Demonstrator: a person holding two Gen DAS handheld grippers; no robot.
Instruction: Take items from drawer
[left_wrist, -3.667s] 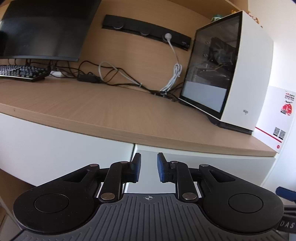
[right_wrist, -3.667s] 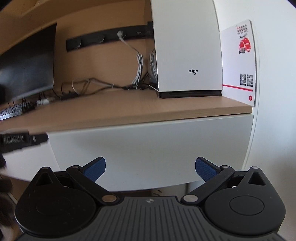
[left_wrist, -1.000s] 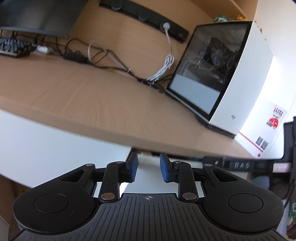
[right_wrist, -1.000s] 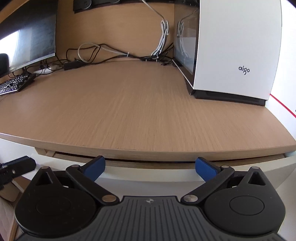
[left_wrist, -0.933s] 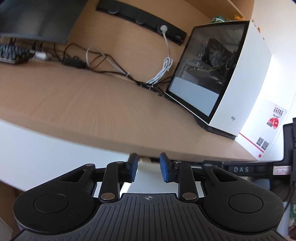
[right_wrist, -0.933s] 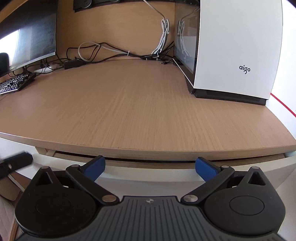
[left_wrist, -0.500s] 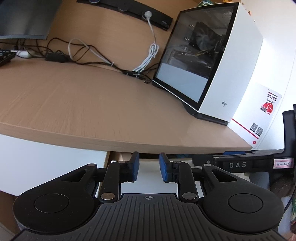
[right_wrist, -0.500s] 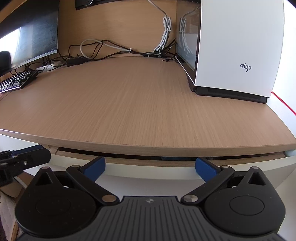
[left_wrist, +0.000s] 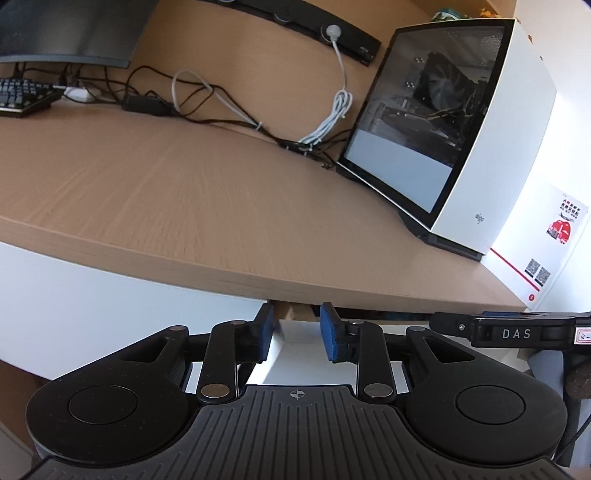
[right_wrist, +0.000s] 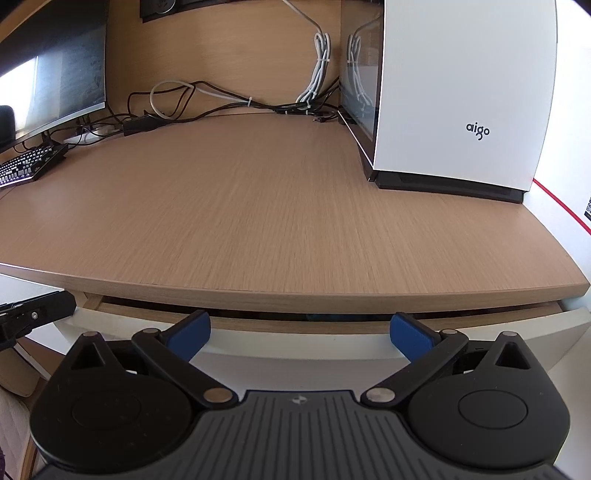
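Since the earlier frame, drawer (right_wrist: 332, 343) is drawn ajar; left gripper (left_wrist: 296, 336), narrow, opening astride its corner; right gripper (right_wrist: 299, 332) held wide, empty, for reaching in.

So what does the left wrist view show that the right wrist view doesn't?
Left wrist only: the PC's glass side with its insides, the left tongs, opening, astride the drawer's corner, and the power strip's plug.
Right wrist only: the right tongs wide open, and the drawer's full white front, pulled slightly out.
Both: the desk, cables, keyboard, monitor.
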